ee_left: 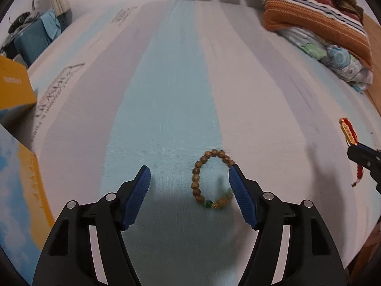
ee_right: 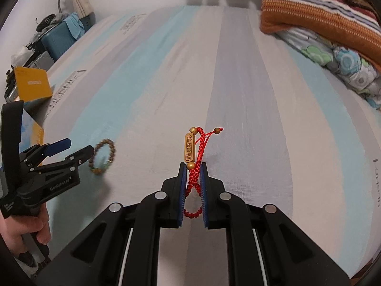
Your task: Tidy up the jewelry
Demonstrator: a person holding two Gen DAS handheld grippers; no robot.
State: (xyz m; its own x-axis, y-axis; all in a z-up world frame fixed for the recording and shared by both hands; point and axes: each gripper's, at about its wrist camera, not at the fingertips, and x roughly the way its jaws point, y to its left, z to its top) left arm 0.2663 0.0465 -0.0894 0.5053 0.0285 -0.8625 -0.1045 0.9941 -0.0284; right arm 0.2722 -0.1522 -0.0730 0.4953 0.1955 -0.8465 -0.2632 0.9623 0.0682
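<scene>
A brown wooden bead bracelet (ee_left: 209, 178) with a green bead and gold charm lies on the striped bed sheet (ee_left: 166, 95). My left gripper (ee_left: 189, 175) is open, its right finger touching or just over the bracelet's right side. The bracelet also shows in the right wrist view (ee_right: 102, 156), beside the left gripper (ee_right: 71, 150). My right gripper (ee_right: 192, 166) is shut on a red braided cord bracelet (ee_right: 196, 178) with a gold tablet charm (ee_right: 189, 149) sticking out past the fingertips. The same red bracelet shows at the right edge of the left wrist view (ee_left: 348, 132).
A yellow and blue box (ee_left: 14, 88) stands open at the left edge of the bed; it also shows in the right wrist view (ee_right: 32, 84). Folded blankets (ee_left: 316, 21) are piled at the far right. A teal suitcase (ee_left: 33, 40) stands beyond the bed's left side.
</scene>
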